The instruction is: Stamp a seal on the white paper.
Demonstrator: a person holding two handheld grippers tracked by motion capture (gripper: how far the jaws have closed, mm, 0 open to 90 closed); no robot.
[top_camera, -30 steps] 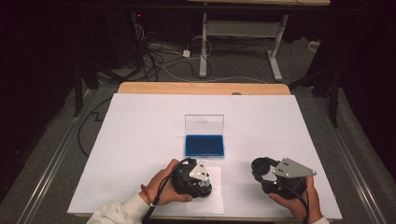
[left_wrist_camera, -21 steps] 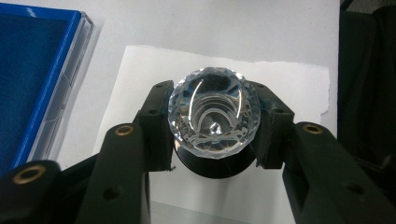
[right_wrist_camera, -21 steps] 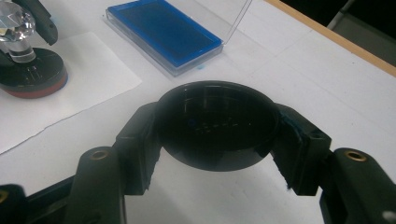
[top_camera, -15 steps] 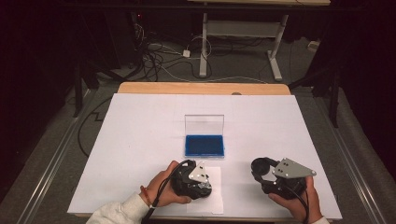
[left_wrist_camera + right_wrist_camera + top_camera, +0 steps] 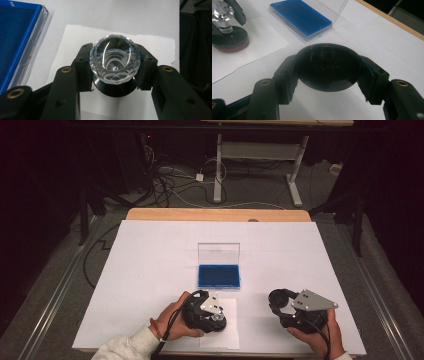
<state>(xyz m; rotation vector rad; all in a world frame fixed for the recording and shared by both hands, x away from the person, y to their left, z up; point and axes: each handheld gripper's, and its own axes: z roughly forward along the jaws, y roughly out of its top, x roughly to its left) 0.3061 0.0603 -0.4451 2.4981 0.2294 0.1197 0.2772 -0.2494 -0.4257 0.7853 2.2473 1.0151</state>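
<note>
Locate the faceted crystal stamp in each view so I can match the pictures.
High view: crystal stamp low centre, in the left gripper, over the paper sheet.
Left gripper view: centre, its faceted knob clamped between the black jaws.
Right gripper view: top left corner, upright on its round base.
Shared landmark: the blue ink pad.

On the white tabletop (image 5: 150,270), a blue rectangular tray with an upright clear lid (image 5: 218,275) sits centre. Nearer, the left tongs (image 5: 212,317) rest on a white paper sheet (image 5: 231,330); the right tongs (image 5: 280,301) hover right.
</note>
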